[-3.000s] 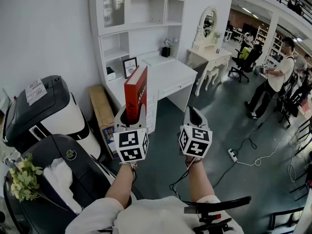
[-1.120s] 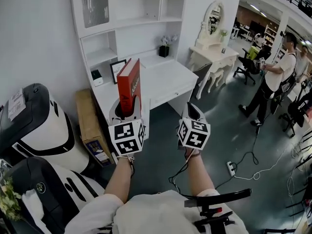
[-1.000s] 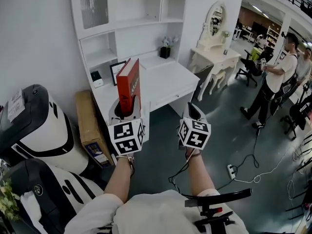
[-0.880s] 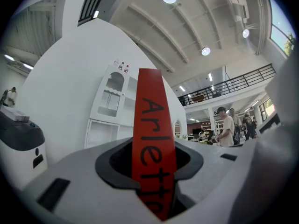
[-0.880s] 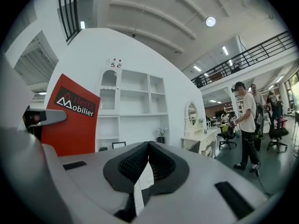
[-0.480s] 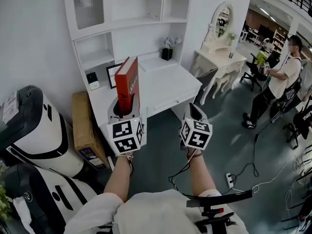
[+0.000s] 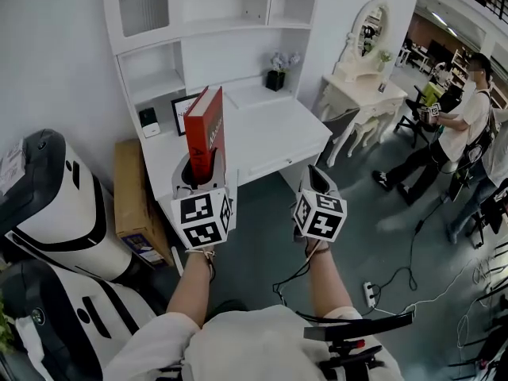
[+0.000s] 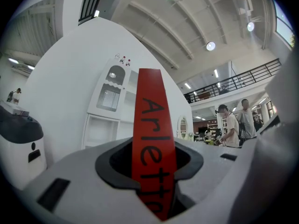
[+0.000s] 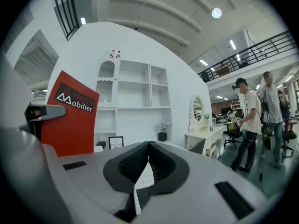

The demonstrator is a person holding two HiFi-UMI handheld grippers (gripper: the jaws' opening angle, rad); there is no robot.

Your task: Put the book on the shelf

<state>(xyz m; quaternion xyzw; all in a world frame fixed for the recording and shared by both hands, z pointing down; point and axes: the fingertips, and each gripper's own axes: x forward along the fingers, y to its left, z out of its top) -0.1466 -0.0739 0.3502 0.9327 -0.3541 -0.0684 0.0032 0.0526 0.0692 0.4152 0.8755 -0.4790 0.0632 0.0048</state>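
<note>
1. Head view: the white shelf unit (image 7: 208, 30) and the surface (image 7: 270, 129) beneath it now look larger and closer than they did three seconds ago. The person has walked up to them with both grippers carried out in front.
2. The grip is unchanged. The red book (image 7: 204, 129) still stands upright with its lower end clamped in the left gripper (image 7: 203, 179). In the left gripper view the book's spine (image 8: 152, 139) fills the gap, and the jaws are spread only as wide as its thickness.
3. The right gripper (image 7: 316, 182) travels beside the left one, clear of the book. Its jaws are drawn together with nothing between them.
4. For the task, this looks like the end of the approach, with placing not yet begun. The book is short of the shelves and touches none of them.
5. The open compartment above the picture frame (image 7: 184, 105) seems the nearest free slot. Reaching it would probably mean lifting the book and pushing it forward while keeping it upright.
</note>
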